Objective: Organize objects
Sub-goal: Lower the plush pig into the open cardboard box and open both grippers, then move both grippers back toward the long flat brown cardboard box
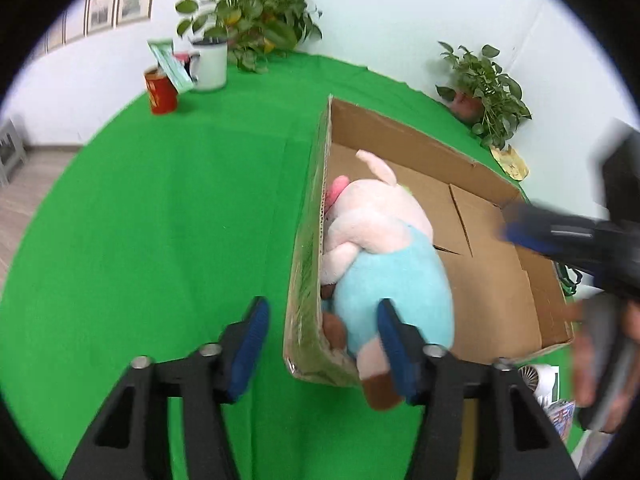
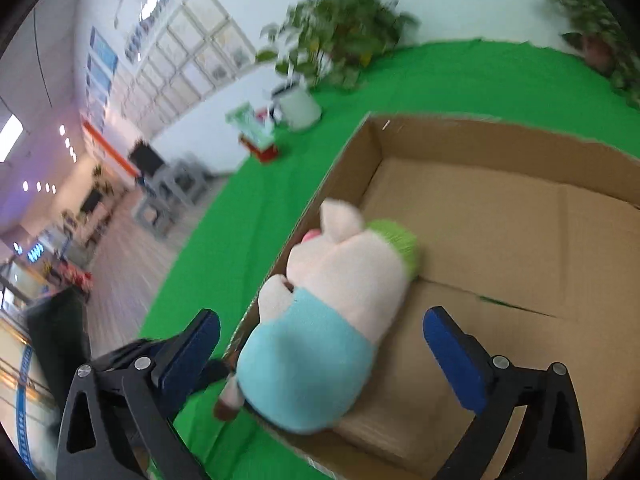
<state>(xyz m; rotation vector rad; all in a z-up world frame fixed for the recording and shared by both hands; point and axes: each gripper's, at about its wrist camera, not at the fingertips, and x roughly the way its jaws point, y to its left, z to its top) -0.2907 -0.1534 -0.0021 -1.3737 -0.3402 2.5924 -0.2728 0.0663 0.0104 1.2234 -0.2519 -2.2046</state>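
A plush pig (image 1: 384,252) in a light blue shirt lies in the near left corner of an open cardboard box (image 1: 472,168), one brown foot hanging over the box's front wall. My left gripper (image 1: 322,344) is open and straddles the box's left wall near the pig's lower body. In the right wrist view the pig (image 2: 332,320) lies against the left wall of the box (image 2: 500,148), and my right gripper (image 2: 320,344) is open above it, holding nothing. The right gripper also shows blurred at the right edge of the left wrist view (image 1: 560,236).
The box sits on a green tablecloth (image 1: 180,208). At the far left stand a red can (image 1: 161,92), a white mug (image 1: 210,63) and a potted plant (image 1: 256,12). Another potted plant (image 1: 484,88) is at the back right. Small items (image 1: 548,384) lie beside the box at right.
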